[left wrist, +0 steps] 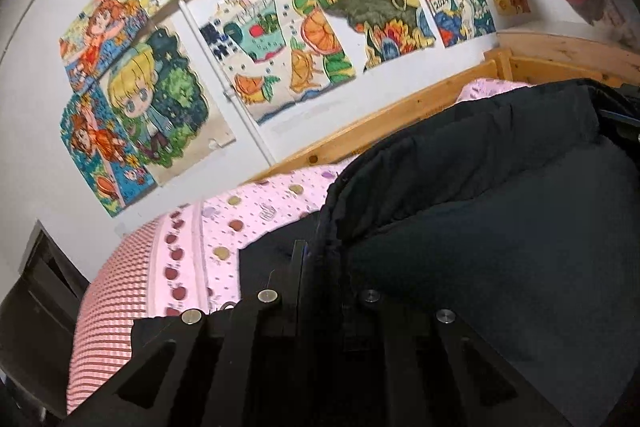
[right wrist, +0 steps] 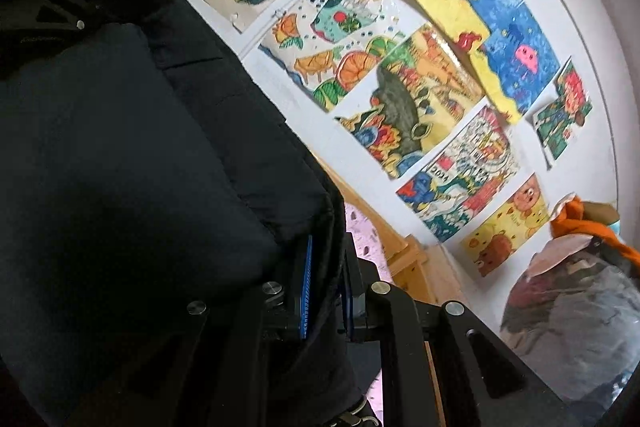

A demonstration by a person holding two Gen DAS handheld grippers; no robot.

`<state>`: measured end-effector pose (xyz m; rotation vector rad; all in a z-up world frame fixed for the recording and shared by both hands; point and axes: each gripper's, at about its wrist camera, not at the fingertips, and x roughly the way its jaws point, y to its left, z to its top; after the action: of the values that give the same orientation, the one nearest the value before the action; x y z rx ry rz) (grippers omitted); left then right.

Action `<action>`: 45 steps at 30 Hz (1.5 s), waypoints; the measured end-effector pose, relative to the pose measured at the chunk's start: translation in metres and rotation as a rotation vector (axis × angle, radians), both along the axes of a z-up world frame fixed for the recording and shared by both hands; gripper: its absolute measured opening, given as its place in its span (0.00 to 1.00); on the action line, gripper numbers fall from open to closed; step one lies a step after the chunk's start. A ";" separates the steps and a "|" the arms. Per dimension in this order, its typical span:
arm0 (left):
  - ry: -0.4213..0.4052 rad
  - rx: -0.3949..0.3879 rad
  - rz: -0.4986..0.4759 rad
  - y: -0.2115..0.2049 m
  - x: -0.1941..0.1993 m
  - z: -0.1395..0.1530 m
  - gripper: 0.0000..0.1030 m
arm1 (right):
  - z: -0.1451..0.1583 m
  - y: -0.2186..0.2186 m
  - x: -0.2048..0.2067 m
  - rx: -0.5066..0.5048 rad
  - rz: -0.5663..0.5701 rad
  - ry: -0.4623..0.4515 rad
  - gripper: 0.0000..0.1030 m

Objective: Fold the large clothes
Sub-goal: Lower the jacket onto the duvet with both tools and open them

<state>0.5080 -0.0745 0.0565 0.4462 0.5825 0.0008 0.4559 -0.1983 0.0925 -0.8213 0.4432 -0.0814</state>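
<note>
Your left gripper [left wrist: 320, 259] and right gripper [right wrist: 326, 267] each pinch an edge of the black padded jacket [left wrist: 500, 227], which billows between them. Beyond lies pink bedding [left wrist: 192, 247], the wooden bed frame [left wrist: 400, 115], then wall drawings [left wrist: 260, 47].

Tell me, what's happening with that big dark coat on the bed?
A person is folding a bulky black padded coat with a hand-held gripper in each hand. The left gripper and the right gripper are each clamped shut on an edge of it, holding it up over the pink patterned bedsheet. Colourful children's drawings cover the white wall behind.
</note>
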 end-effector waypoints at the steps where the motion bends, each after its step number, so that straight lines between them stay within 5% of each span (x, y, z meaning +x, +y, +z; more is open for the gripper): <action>1: 0.007 -0.001 0.002 0.000 0.003 -0.004 0.10 | -0.004 -0.001 0.002 0.008 0.000 0.000 0.11; 12: 0.034 -0.084 -0.018 0.011 0.004 -0.011 0.11 | -0.015 -0.011 0.000 0.058 0.009 -0.029 0.16; 17: 0.062 -0.185 -0.017 0.024 0.001 0.000 0.15 | 0.008 -0.026 -0.016 0.138 -0.011 -0.120 0.63; 20: 0.063 -0.264 -0.028 0.032 -0.007 0.007 0.21 | 0.020 -0.038 -0.034 0.227 -0.017 -0.149 0.73; 21: 0.050 -0.298 -0.047 0.036 -0.013 0.011 0.39 | 0.022 -0.042 -0.044 0.261 -0.014 -0.161 0.76; 22: 0.032 -0.316 -0.055 0.039 -0.018 0.013 0.76 | 0.023 -0.046 -0.049 0.280 -0.011 -0.168 0.83; 24: -0.068 -0.348 -0.058 0.046 -0.035 0.022 1.00 | 0.024 -0.054 -0.063 0.333 -0.011 -0.178 0.86; 29: -0.064 -0.392 -0.090 0.050 -0.053 0.030 1.00 | 0.028 -0.076 -0.090 0.517 0.006 -0.153 0.87; 36: 0.019 -0.413 -0.217 0.051 -0.099 0.017 1.00 | 0.001 -0.099 -0.123 0.707 0.049 0.020 0.89; 45: 0.136 -0.324 -0.326 0.032 -0.127 -0.024 1.00 | -0.046 -0.085 -0.119 0.677 0.087 0.204 0.89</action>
<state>0.3811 -0.0422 0.0329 0.2219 0.6251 -0.4325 0.3365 -0.2835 0.0464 -0.1799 0.5812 0.2270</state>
